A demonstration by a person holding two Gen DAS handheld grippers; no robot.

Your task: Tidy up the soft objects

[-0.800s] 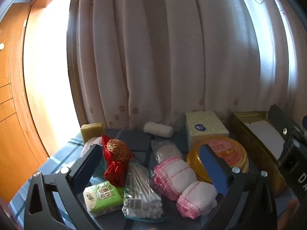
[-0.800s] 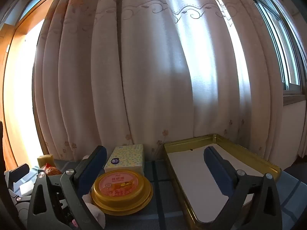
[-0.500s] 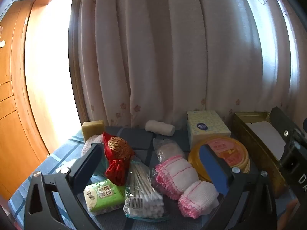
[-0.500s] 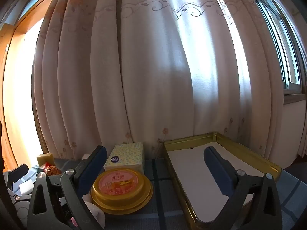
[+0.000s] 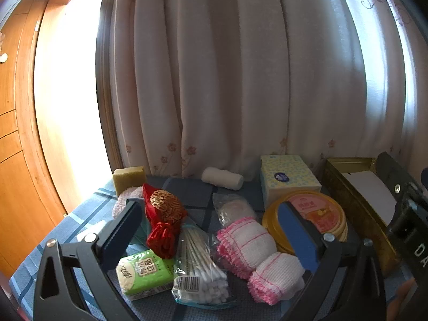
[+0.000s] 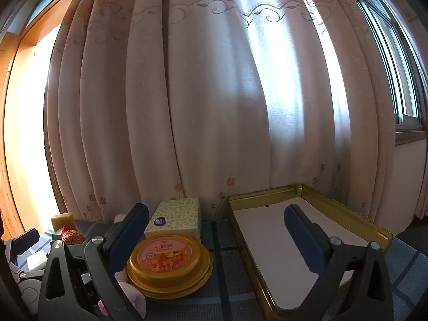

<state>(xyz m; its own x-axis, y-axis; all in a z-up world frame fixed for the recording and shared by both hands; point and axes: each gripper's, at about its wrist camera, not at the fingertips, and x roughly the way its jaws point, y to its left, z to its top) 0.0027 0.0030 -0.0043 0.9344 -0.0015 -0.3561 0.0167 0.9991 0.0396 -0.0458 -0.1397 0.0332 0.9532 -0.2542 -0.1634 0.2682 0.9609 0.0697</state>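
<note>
Approach step: my left gripper (image 5: 214, 230), jaws spread and empty, frames the cotton swab bag (image 5: 199, 275) and pink-trimmed cloth rolls (image 5: 256, 251); my right gripper (image 6: 216, 227), likewise spread, faces the gold tray (image 6: 334, 214); next, I judge, descend and pinch.

The left gripper (image 5: 211, 230) is held low and level, pointed forward, with its jaws spread wide and nothing caught between them. Its two dark fingers (image 5: 128, 220) are seen rising from black triangular brackets at the lower corners of the left wrist view, each tipped with a blue-black pad. The right gripper (image 6: 216, 230) is likewise held low and pointed forward, its jaws parted wide and nothing gripped. In the left wrist view, part of the right gripper's black body is seen at the far right edge, just beside the left one. No hand can be clearly made out.
</note>
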